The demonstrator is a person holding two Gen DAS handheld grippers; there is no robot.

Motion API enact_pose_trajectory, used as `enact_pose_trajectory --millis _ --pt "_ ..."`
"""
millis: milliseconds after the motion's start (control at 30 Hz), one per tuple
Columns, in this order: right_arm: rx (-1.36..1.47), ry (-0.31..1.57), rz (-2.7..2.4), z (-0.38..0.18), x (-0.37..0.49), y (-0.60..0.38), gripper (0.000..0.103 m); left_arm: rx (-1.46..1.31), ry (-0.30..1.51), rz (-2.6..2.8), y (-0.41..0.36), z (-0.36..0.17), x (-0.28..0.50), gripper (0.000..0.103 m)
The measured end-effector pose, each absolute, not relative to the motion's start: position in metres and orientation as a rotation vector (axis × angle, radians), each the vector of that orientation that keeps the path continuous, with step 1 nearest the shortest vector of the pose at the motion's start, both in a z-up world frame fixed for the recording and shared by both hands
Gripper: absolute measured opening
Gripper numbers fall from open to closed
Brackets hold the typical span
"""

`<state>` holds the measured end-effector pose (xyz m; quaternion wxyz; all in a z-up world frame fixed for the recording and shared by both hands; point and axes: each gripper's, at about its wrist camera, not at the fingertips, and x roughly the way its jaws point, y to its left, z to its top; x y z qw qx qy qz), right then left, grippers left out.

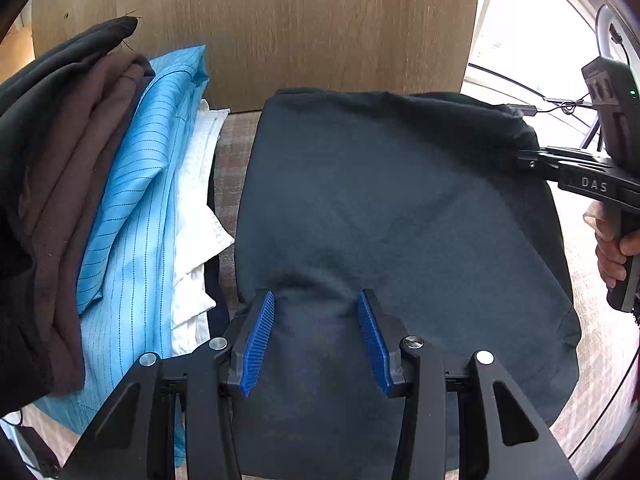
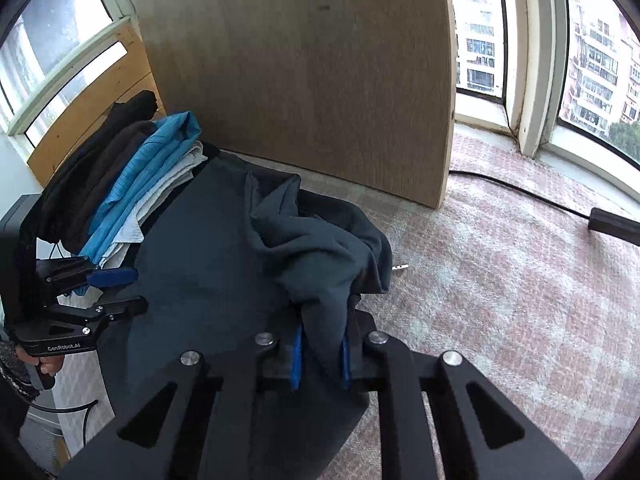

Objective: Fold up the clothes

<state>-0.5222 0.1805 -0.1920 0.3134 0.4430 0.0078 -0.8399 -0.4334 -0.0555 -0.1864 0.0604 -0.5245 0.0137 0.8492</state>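
Left wrist view, bottom centre: your left gripper stands with its blue pads spread apart over the dark garment, a ridge of cloth bunched between them; whether either pad touches it is hard to tell. The garment's near hem is hidden under the gripper frame and cut off at the bottom edge.

In the right wrist view, lower centre, your right gripper is pinched on a raised fold of the same garment, which hangs over the jaws and covers the fingertips. At the right edge of the left view that gripper's tip disappears into the garment's upper right corner, and your hand on its handle is partly cut off.

At the left of both views, a tilted stack of folded clothes, black, brown, blue striped and white, lies just beside the garment's left edge. To the right, the checked carpet lies open, with a black cable across it further back.

Behind the garment a wooden panel stands upright; beyond it are windows with apartment blocks outside.
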Motion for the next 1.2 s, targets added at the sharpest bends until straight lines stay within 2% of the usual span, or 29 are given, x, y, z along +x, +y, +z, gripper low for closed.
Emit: enact_pose_trajectory --millis 233,433,500,533,700,967,1067,1167,1200 --pt "0.997 0.098 -2.268 -0.144 -0.487 0.179 0.012 -1.588 0.013 2.568 -0.059 -0.166 -0.438 0.041" --pt "1.097 -0.086 -2.323 -0.142 -0.485 0.246 0.012 -1.561 0.026 2.587 -0.055 -0.148 -0.441 0.042" --pt "1.164 -0.171 -2.321 -0.157 -0.493 0.259 0.012 -1.579 0.048 2.576 -0.052 -0.148 -0.446 0.044" --pt "1.193 -0.196 -2.32 -0.164 -0.496 0.264 0.012 -1.596 0.055 2.554 -0.05 -0.15 -0.449 0.048" --pt "1.23 -0.186 -2.313 -0.18 -0.504 0.269 0.012 -1.703 0.093 2.453 -0.04 -0.163 -0.478 0.06" --pt "1.18 -0.01 -2.289 -0.18 -0.515 0.251 0.012 -1.858 -0.08 2.33 -0.037 -0.198 -0.501 0.075" --pt "1.189 -0.01 -2.279 -0.184 -0.521 0.249 0.012 -1.873 -0.183 2.3 -0.039 -0.209 -0.503 0.078" --pt "1.197 -0.015 -2.271 -0.189 -0.525 0.248 0.012 -1.822 -0.107 2.347 -0.027 -0.21 -0.499 0.078" --pt "1.2 -0.013 -2.27 -0.19 -0.525 0.247 0.012 -1.796 -0.068 2.367 -0.021 -0.21 -0.497 0.074"
